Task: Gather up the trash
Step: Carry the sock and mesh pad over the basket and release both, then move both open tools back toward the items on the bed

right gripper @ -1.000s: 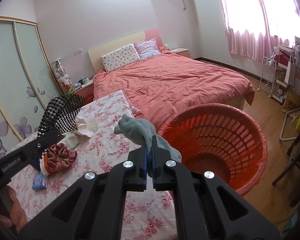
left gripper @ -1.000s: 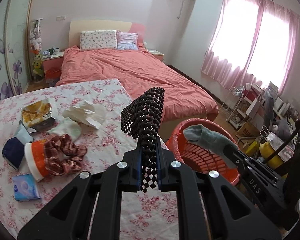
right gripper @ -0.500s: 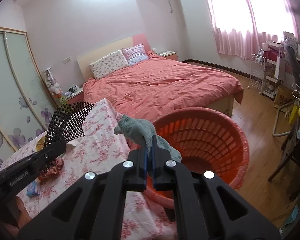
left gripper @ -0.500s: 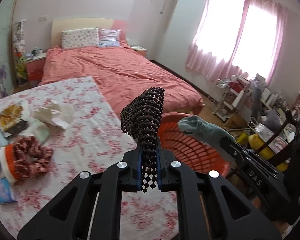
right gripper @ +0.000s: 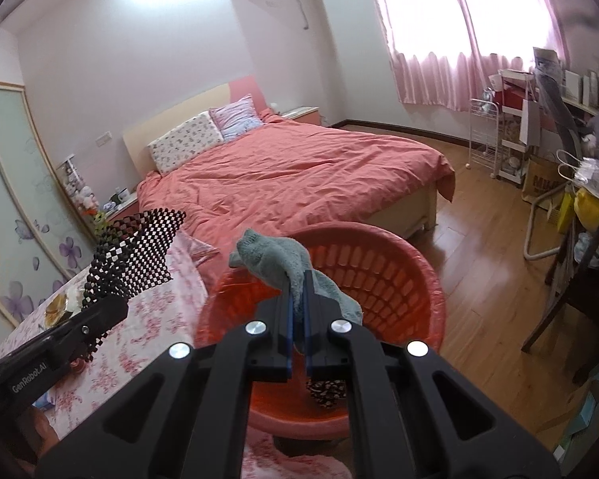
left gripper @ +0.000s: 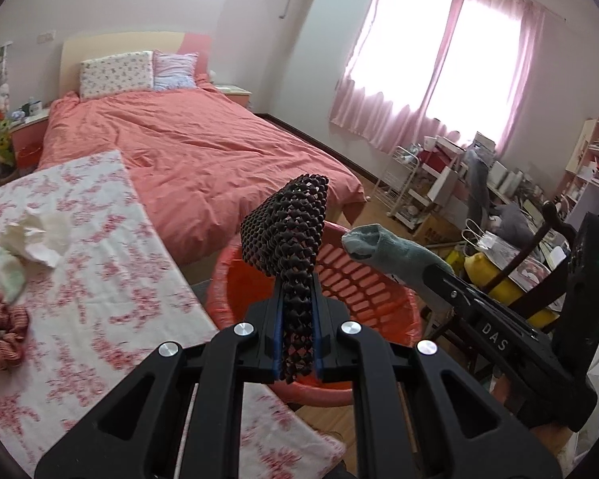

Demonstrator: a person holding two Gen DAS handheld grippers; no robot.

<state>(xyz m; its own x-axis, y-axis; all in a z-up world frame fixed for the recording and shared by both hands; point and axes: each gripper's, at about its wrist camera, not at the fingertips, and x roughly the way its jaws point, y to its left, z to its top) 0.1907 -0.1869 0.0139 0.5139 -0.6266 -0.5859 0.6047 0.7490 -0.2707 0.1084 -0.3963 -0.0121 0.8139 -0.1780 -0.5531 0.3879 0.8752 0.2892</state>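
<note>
Drop-off step: left claw (left gripper: 295,343) clamped on black woven mesh mat (left gripper: 289,231), right claw (right gripper: 297,319) clamped on grey-green sock (right gripper: 277,261), both apparently over round red slotted plastic basket (right gripper: 379,263). Next: open both claws, release inside rim.

Bright daylight through pink curtains (left gripper: 439,60), blown-out window glare, fisheye-curved edges, dark corners, slight motion blur

Right gripper (right gripper: 297,311) is pinching a gray sock (right gripper: 277,259), red basket (right gripper: 383,263) right past the fingertips, pinecone (right gripper: 326,390) inside.
</note>
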